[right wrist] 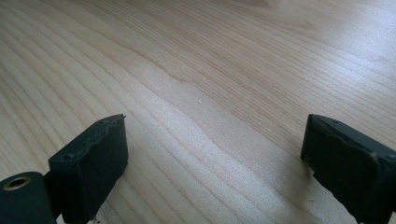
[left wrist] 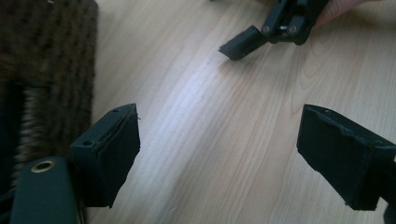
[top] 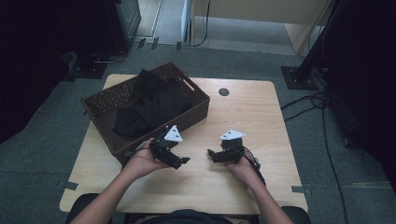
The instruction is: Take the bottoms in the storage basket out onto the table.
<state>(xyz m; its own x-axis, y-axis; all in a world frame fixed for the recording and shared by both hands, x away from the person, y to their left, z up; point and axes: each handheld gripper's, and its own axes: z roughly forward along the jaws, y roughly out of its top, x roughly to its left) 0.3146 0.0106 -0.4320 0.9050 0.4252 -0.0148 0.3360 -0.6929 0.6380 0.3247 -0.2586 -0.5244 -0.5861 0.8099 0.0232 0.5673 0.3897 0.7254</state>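
High view: we hold the left claw (top: 180, 161) and right claw (top: 214, 154) low over the bare wood of the counter (top: 243, 116), facing each other, nothing gripped. Both gripper views show the jaws spread wide with only wood grain between them. The black garment (top: 149, 105) lies bunched in the wicker basket (top: 100, 100) at the counter's left rear, one fold draped over the far rim. The left claw is just beside the basket's near wall; the right is well apart from it.

Judgement: the step in hand is the reach for the garment. To do it well, we should lift the left claw clear of the basket's near rim before going in, keep the jaws wide, and close on a raised fold, not flat cloth. The right claw could steady the basket or take a second fold.
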